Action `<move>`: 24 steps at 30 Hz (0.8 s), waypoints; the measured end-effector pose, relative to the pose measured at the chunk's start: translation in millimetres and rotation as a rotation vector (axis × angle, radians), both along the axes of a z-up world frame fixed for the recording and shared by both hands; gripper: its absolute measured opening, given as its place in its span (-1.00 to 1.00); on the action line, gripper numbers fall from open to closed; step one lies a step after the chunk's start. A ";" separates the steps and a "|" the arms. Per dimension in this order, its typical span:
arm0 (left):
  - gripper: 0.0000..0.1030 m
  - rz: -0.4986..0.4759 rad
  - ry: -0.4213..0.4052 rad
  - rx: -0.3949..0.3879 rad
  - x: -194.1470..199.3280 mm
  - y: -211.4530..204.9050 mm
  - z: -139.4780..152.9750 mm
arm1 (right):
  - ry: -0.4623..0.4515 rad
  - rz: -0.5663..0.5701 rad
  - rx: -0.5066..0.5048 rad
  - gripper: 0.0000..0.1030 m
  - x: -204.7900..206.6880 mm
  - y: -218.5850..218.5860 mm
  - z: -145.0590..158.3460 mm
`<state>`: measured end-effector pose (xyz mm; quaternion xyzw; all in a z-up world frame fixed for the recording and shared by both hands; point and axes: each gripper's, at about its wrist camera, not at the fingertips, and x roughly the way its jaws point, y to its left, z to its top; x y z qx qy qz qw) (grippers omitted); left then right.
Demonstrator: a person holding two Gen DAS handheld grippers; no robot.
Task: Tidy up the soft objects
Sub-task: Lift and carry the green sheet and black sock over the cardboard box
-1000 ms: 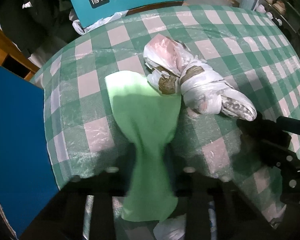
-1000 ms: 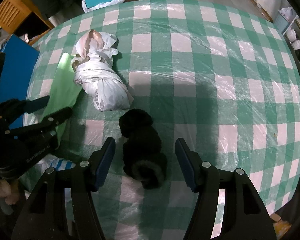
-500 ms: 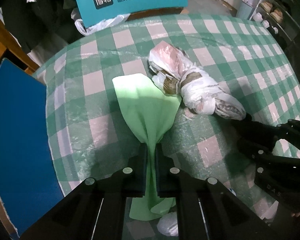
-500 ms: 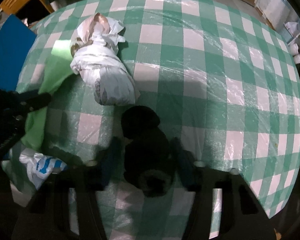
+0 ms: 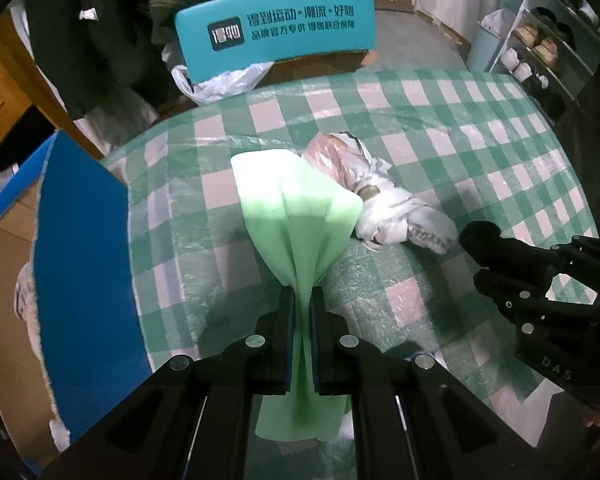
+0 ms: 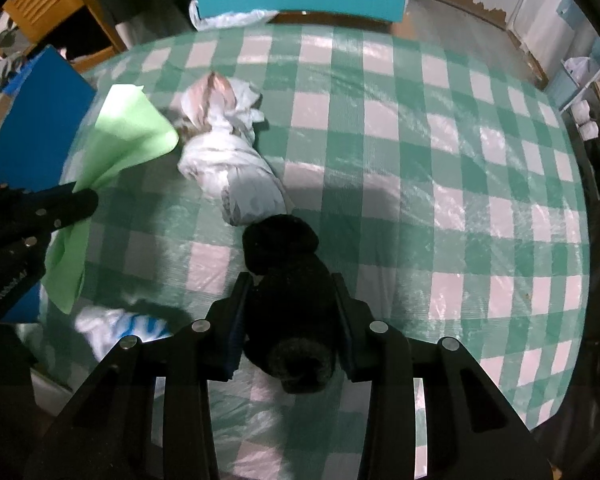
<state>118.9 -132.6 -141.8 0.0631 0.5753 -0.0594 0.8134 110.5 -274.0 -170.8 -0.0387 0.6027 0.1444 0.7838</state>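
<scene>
A light green cloth [image 5: 296,216] hangs pinched between the pads of my left gripper [image 5: 301,296], which is shut on it; its top fans out above the checked tablecloth [image 5: 460,140]. In the right wrist view the same green cloth [image 6: 128,132] and left gripper [image 6: 76,200] show at the left. A black fuzzy soft object [image 6: 288,276] sits between the fingers of my right gripper [image 6: 291,280], whose jaws are closing with both pads pressing into it. A white plastic-wrapped bundle [image 6: 228,160] lies on the table between the two.
A blue flap of a cardboard box [image 5: 80,272] stands at the table's left edge. A teal chair back [image 5: 276,40] is behind the table. A white and blue bag [image 6: 116,326] lies near the front edge. Shoe shelves [image 5: 540,52] stand at the far right.
My left gripper shut on the green cloth and lifted it off the table. My right gripper closed from wide open onto the black object and raised it a little.
</scene>
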 end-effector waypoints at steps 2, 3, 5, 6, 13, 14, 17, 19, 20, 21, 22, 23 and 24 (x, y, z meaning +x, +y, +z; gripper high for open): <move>-0.86 0.002 -0.011 -0.002 -3.5 2.1 5.7 | -0.014 0.003 0.005 -0.29 -2.5 2.4 7.5; -0.86 0.004 -0.017 -0.003 -5.7 3.1 8.9 | -0.021 0.004 0.007 -0.29 -4.8 2.5 11.8; -0.87 0.008 -0.028 -0.007 -8.3 5.6 14.6 | -0.036 0.006 0.012 -0.29 -8.3 5.0 19.6; -0.86 0.009 -0.031 -0.009 -9.0 5.7 16.7 | -0.041 0.007 0.014 -0.29 -7.3 0.2 23.0; -0.87 0.008 -0.074 -0.005 -20.7 9.9 35.7 | -0.083 0.026 0.031 -0.29 -17.4 -3.0 48.6; -0.86 0.009 -0.080 -0.008 -22.8 11.2 39.0 | -0.089 0.029 0.033 -0.29 -18.0 -0.3 51.3; -0.86 0.013 -0.090 -0.013 -27.2 15.0 46.0 | -0.102 0.036 0.037 -0.29 -22.0 3.6 58.6; -0.86 0.017 -0.099 -0.015 -30.4 17.8 50.9 | -0.110 0.041 0.040 -0.29 -22.5 5.4 63.0; -0.86 0.018 -0.103 -0.016 -32.1 19.5 53.7 | -0.116 0.044 0.042 -0.29 -24.3 6.4 66.6; -0.87 0.021 -0.108 -0.017 -33.6 20.7 56.2 | -0.120 0.047 0.043 -0.29 -24.4 7.1 68.8; -0.87 0.022 -0.110 -0.017 -34.6 21.3 57.5 | -0.124 0.049 0.044 -0.29 -25.0 8.2 70.6; -0.86 0.024 -0.114 -0.018 -36.3 22.8 60.0 | -0.129 0.052 0.046 -0.29 -26.3 9.4 73.9; -0.86 0.025 -0.117 -0.017 -37.6 23.7 61.3 | -0.133 0.054 0.047 -0.29 -24.3 11.4 73.7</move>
